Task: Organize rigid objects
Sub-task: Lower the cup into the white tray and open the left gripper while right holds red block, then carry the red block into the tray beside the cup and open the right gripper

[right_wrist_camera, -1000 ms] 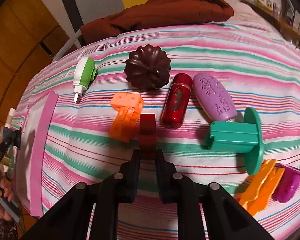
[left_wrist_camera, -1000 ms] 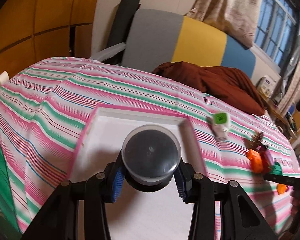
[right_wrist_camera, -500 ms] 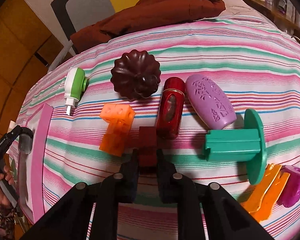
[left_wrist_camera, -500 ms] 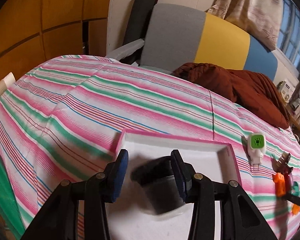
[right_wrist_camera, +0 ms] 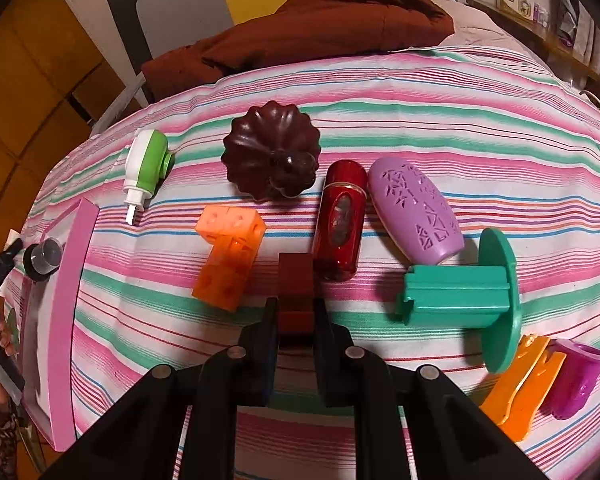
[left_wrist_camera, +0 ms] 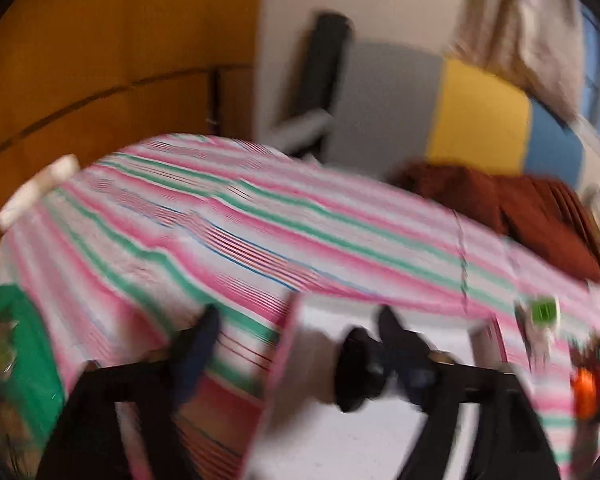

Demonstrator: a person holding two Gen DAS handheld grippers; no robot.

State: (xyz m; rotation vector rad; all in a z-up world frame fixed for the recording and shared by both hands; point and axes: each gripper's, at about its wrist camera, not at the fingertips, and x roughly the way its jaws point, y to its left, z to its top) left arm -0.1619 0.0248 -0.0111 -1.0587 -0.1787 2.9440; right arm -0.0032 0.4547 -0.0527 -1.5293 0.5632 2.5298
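My left gripper (left_wrist_camera: 300, 332) hangs over the pink-rimmed white tray (left_wrist_camera: 384, 440), and its jaws are opening wide. The small dark jar (left_wrist_camera: 356, 372) rests in the tray against the right finger, with the left finger far from it. This view is blurred. In the right wrist view the same jar (right_wrist_camera: 44, 258) shows at the tray's (right_wrist_camera: 66, 300) far end, beside the left gripper. My right gripper (right_wrist_camera: 296, 316) is shut on a dark red block (right_wrist_camera: 296, 280) just above the striped bedcover.
On the cover lie orange cube blocks (right_wrist_camera: 230, 256), a red cylinder case (right_wrist_camera: 340, 224), a purple oval case (right_wrist_camera: 416, 208), a brown fluted mould (right_wrist_camera: 272, 152), a green-white plug (right_wrist_camera: 146, 172), a teal spool (right_wrist_camera: 460, 292), orange clips (right_wrist_camera: 520, 388) and a magenta cup (right_wrist_camera: 576, 380). A brown cloth (right_wrist_camera: 320, 28) lies behind.
The left gripper let go of the dark jar, which now sits in the tray, and its jaws spread while the view swung left. The right gripper stays shut on the dark red block.
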